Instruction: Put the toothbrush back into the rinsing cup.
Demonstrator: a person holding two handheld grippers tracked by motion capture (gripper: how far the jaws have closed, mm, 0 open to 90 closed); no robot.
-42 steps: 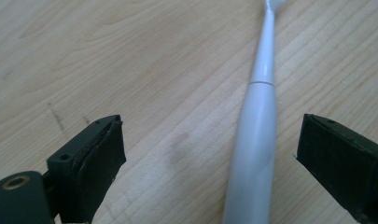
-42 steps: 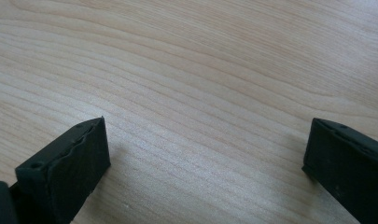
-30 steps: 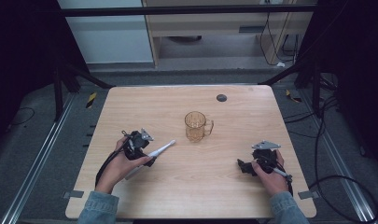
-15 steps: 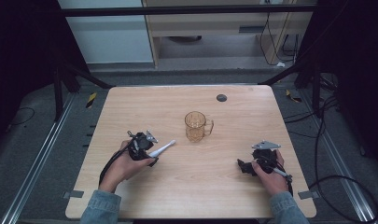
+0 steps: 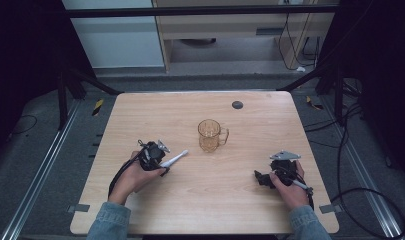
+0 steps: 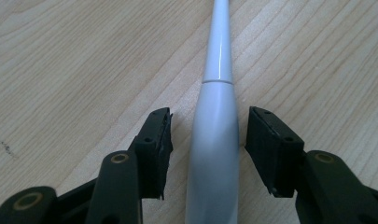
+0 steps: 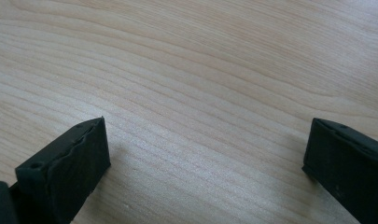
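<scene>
Left hand-held gripper (image 6: 209,140): jaws standing apart, straddling a white toothbrush (image 6: 214,135), not touching it
Right hand-held gripper (image 7: 205,158): jaws gaping wide over bare counter (image 7: 200,70)
Mug (image 5: 210,135): sitting at the toothbrush's 2 o'clock

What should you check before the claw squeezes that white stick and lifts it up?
1. White toothbrush-like handle lies between the left gripper jaws: ok.
2. Jaws closed on it: not ok, a gap shows on each side.
3. Handle centred between the jaws: ok, roughly.
4. Glass mug upright and apart from the handle tip: ok.
5. Right gripper open with bare wooden table between its jaws: ok.
6. Whether the handle rests flat on the table: cannot tell.
</scene>
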